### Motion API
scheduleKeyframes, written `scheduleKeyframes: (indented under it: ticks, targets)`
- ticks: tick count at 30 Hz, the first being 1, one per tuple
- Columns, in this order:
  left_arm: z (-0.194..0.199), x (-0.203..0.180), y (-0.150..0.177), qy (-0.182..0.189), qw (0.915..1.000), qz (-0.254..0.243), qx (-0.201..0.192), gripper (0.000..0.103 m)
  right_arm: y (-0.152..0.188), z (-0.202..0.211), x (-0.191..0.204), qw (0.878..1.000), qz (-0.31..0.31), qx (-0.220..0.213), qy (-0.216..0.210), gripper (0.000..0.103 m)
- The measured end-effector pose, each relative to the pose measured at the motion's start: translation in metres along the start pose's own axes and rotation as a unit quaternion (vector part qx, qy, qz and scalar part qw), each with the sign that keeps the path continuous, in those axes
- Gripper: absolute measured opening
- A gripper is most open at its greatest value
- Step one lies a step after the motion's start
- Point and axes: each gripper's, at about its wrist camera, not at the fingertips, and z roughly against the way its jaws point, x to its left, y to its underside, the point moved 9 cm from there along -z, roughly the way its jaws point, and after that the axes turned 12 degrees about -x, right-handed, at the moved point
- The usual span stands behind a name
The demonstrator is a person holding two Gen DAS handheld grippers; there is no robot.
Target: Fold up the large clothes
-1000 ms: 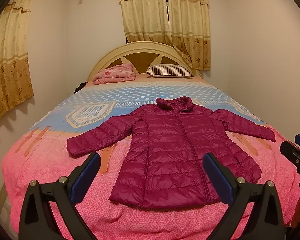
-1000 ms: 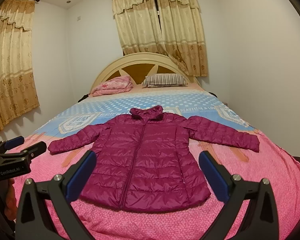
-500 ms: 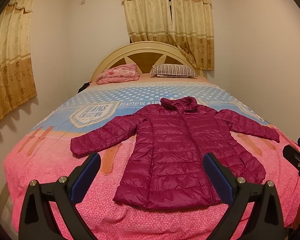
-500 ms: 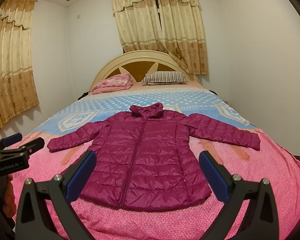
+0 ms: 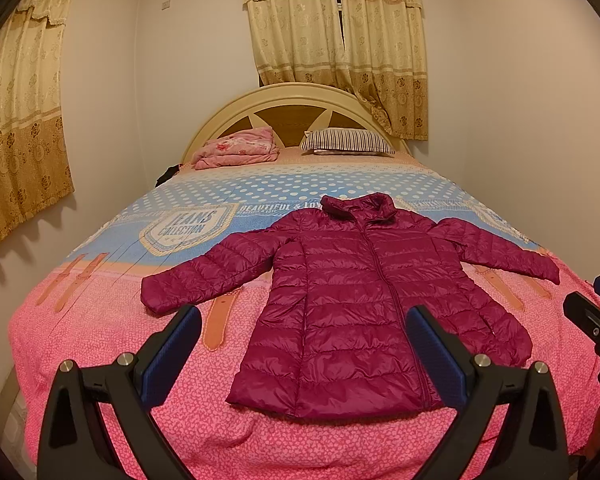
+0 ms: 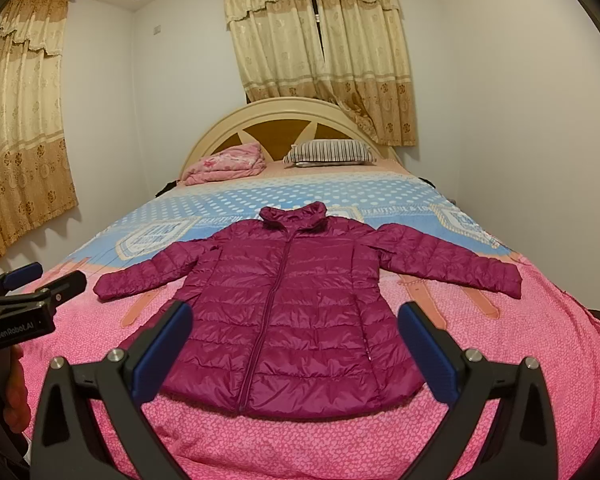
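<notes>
both tongs (image 5: 302, 340) (image 6: 294, 336) gape over the jacket (image 5: 352, 304); bedspread (image 5: 188, 226) reads "jeans collection" (partly blurred).

Magenta quilted jacket (image 5: 360, 304) lies flat, zipped, sleeves spread.

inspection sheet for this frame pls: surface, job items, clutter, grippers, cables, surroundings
Surface: bed with pink and blue patterned cover, wooden headboard.
Job's things: magenta puffer jacket lying flat, front up, zipped, collar toward the headboard, both sleeves spread out to the sides; unfolded.
Clutter: folded pink blanket and striped pillow at the head of the bed, apart from the jacket; a dark item at the bed's left edge, unclear what.
Grippers: left gripper open, holding nothing; right gripper open, holding nothing; both off the jacket.
Cables: nothing seen.
Surroundings: white walls, gold curtains behind the headboard, more on the left wall.
</notes>
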Motion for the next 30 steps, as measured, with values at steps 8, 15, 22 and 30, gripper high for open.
scheduleKeyframes:
  ticks: [8, 15, 22, 30]
  targets:
    - [-0.001, 0.0009, 0.0014, 0.0, 1.0, -0.001, 0.002, 0.102, 0.0033, -0.0001, 0.0002, 1.0, 0.001, 0.003, -0.001, 0.103]
    - [-0.0025, 0.0022, 0.0042, -0.001, 1.0, -0.001, 0.004, 0.102, 0.0047, -0.0005, 0.0006, 1.0, 0.001, 0.005, -0.001, 0.103]
    - [-0.0048, 0.0028, 0.0059, -0.005, 1.0, -0.002, 0.004, 0.102, 0.006, -0.0021, 0.0007, 1.0, 0.001, 0.009, -0.001, 0.103]
    - [-0.0072, 0.0025, 0.0073, -0.005, 1.0, -0.003, 0.007, 0.102, 0.0073, -0.0016, 0.0022, 1.0, 0.001, 0.011, -0.002, 0.103]
